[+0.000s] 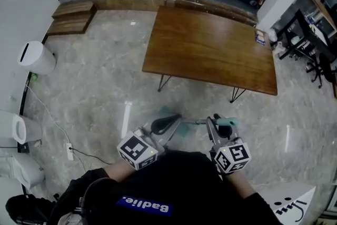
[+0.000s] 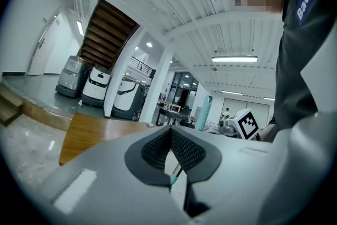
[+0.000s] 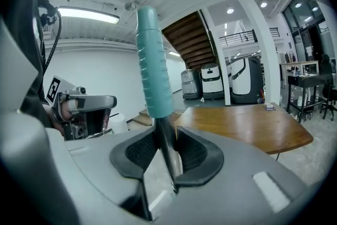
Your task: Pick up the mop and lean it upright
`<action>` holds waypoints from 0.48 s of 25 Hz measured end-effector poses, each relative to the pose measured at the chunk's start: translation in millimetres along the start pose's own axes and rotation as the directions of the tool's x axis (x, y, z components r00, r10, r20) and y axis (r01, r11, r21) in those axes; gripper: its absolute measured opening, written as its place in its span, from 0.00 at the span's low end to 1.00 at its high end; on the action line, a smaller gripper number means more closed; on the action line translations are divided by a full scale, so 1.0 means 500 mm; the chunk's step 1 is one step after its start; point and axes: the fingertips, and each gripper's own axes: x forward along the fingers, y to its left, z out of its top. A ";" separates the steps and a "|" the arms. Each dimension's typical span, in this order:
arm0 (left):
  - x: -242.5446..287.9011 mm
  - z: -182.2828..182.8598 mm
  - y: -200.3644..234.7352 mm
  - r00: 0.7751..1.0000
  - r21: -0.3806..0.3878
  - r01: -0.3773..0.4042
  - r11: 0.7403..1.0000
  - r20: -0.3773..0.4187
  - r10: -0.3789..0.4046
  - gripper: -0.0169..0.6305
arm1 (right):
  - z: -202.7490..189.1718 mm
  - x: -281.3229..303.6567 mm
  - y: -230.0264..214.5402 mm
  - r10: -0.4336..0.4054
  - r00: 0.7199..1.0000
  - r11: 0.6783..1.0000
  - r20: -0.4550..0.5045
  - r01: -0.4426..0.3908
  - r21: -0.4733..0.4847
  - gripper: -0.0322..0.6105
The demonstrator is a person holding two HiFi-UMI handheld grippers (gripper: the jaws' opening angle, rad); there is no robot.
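the right gripper [image 3: 167,151] is clamping its narrowly parted jaws on the mop [image 3: 164,137], on the metal shaft just under the teal grip [image 3: 151,66] rising above them. the left gripper [image 2: 170,139] is resting pad against pad, holding nothing clear. only the head view is showing a white bin [image 1: 37,57], contents hidden, and the whole wooden table [image 1: 210,52].

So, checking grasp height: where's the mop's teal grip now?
Right gripper view: the teal grip stands upright just above the right tongs, which clamp the pole beneath it, with the wooden table behind.
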 end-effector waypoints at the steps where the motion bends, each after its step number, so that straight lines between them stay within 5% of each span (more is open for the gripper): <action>1: -0.010 0.001 0.012 1.000 -0.011 -0.021 1.000 -0.001 0.021 0.05 | 0.003 0.017 0.005 0.012 1.000 1.000 -0.008 -0.012 -0.003 0.22; 12: -0.028 0.006 0.091 0.969 -0.035 -0.248 0.968 0.008 0.249 0.05 | 0.007 0.172 -0.002 0.190 0.978 0.982 -0.083 -0.191 -0.007 0.22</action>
